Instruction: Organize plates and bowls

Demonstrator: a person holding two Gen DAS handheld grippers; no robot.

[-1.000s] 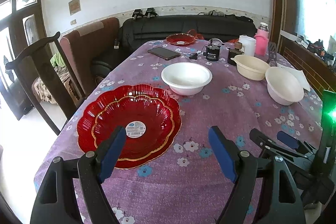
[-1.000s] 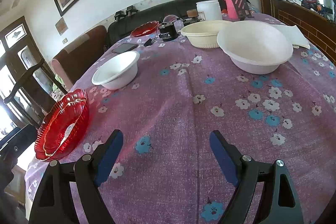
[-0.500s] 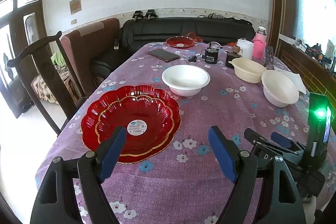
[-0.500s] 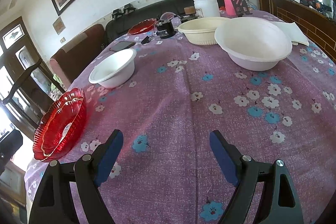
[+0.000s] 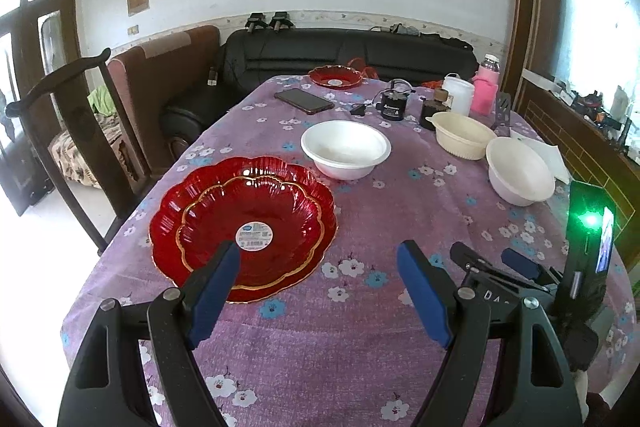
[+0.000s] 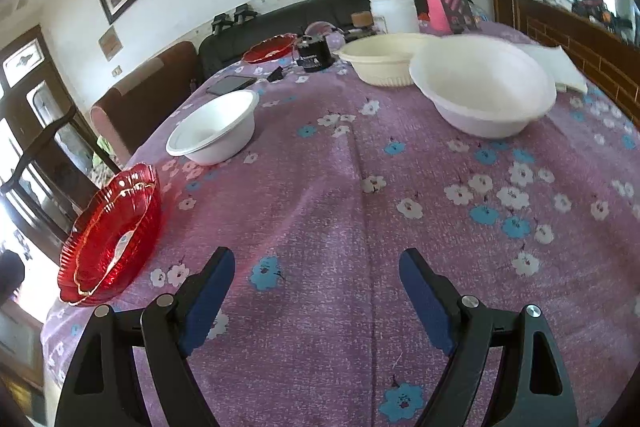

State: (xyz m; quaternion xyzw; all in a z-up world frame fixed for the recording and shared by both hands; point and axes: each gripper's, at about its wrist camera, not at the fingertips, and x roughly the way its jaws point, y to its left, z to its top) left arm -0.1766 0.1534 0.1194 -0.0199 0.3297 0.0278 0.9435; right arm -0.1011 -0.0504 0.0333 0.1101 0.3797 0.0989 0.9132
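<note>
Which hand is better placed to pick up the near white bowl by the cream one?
Right. The right gripper, open, faces the white bowl directly ahead. The left gripper, also open, sits before the stacked red plates, across the table.

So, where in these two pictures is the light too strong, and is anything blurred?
Left wrist view: the window at right is blown out white, and the floor by the chair too. Right wrist view: window glare at upper right, and the nearest white bowl has a slightly smeared rim.

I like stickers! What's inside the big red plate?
A smaller gold-rimmed red plate sits inside the big red plate, with a round sticker at its middle. Anything beneath is hidden.
</note>
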